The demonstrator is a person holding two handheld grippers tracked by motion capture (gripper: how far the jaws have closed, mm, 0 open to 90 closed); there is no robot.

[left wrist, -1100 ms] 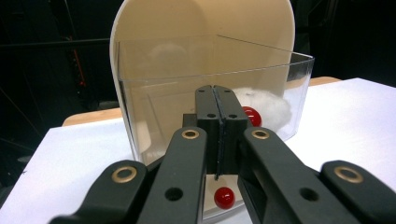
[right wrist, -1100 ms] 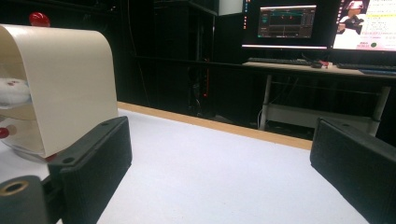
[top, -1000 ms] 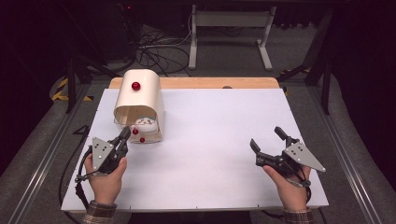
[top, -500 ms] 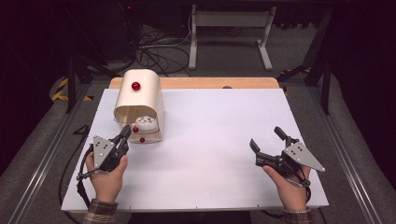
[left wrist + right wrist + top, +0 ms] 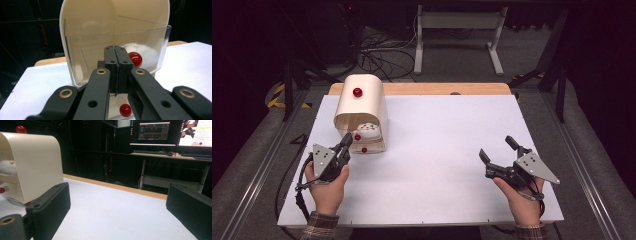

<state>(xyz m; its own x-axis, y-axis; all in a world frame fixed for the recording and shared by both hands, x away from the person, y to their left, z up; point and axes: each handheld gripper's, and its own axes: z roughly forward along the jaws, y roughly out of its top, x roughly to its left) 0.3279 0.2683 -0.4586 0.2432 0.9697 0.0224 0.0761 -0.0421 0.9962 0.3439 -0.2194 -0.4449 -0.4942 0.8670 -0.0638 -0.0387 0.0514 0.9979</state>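
The left gripper (image 5: pixel 115 53) looks along its two black jaws, which rise from the bottom edge and stand pressed flat together with nothing between them. Just past their tips stands a cream arched box (image 5: pixel 115 10) with a clear plastic drawer (image 5: pixel 82 50) set in its open front, resting on the white table (image 5: pixel 32 85). Inside the drawer lies a white fluffy thing (image 5: pixel 145 53), partly hidden behind the jaws. A red knob (image 5: pixel 135 58) shows on the drawer's front just right of the jaw tips, and a second red ball (image 5: pixel 125 110) sits lower down between the gripper's arms, near the drawer's base
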